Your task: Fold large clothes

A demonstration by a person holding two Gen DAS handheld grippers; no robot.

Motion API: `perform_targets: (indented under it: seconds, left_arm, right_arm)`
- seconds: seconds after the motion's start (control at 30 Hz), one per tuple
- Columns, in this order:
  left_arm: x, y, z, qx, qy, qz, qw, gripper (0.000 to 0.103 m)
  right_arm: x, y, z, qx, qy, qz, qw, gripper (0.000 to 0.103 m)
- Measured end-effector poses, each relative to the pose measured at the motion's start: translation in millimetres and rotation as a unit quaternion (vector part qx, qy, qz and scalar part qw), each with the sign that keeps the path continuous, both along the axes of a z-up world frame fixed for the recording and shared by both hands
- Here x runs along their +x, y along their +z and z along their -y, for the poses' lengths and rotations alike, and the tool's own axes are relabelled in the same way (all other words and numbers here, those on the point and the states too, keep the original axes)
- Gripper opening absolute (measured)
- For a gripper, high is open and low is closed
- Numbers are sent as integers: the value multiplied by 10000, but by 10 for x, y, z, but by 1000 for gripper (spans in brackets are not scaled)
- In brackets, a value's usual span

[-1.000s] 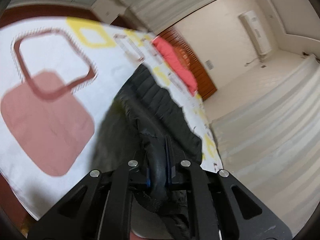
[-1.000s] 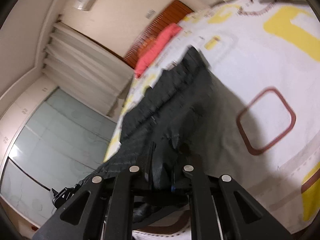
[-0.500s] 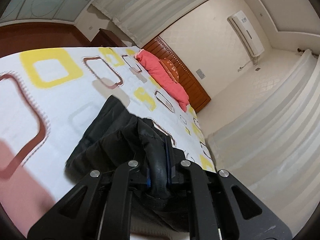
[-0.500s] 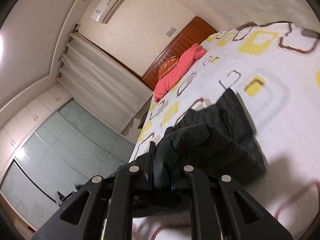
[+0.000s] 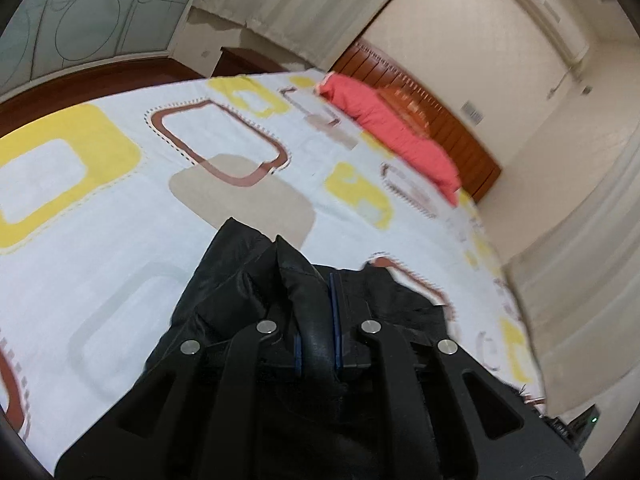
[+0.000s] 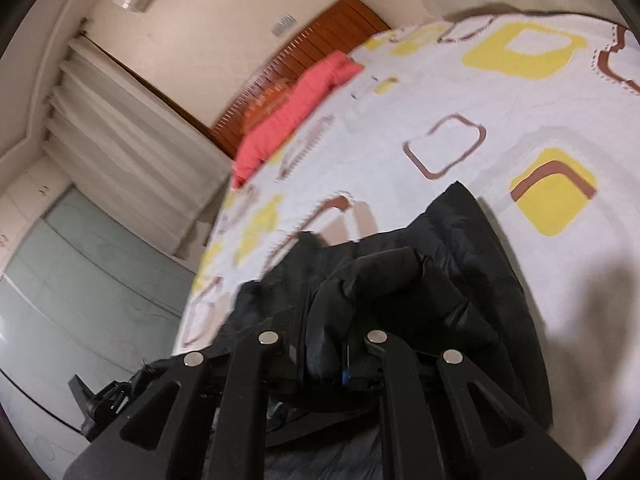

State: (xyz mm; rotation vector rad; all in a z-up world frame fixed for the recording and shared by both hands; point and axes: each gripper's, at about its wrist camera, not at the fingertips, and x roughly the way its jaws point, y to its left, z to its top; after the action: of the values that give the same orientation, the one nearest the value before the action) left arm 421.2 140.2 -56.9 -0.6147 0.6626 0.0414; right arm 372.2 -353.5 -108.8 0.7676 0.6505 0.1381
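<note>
Left gripper (image 5: 316, 320) clenched on a thick roll of the black jacket (image 5: 240, 280); fabric bulges up between the pads, lower centre of the left wrist view. Right gripper (image 6: 324, 340) likewise clamped on a bunched fold of the same jacket, lower centre of its view.

Jacket lies crumpled on the bed sheet (image 5: 120, 240), white with yellow and brown squares. Its far edge ends just ahead of the fingers in both views; one corner pokes toward the middle of the frame.

Open sheet beyond the jacket: wide bare stretch across left and centre of the left view, upper right of the right view. Red pillow (image 5: 400, 132) sits well apart, against the wooden headboard (image 5: 452, 128). Bed edge drops off at right in the left view, beside the curtains (image 5: 580, 260). Frames are motion-blurred.
</note>
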Motion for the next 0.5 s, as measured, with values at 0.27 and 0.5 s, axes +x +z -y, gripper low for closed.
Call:
perform_targets:
  seconds: [0.27, 0.5]
  left_arm:
    - [473, -530, 67, 446, -16, -364, 9983, 10]
    - [602, -562, 155, 663, -43, -480, 9966, 11]
  right_arm:
    - [503, -439, -46, -445, -100, -371, 9983, 12]
    - [562, -479, -42, -442, -66, -377, 9983, 15]
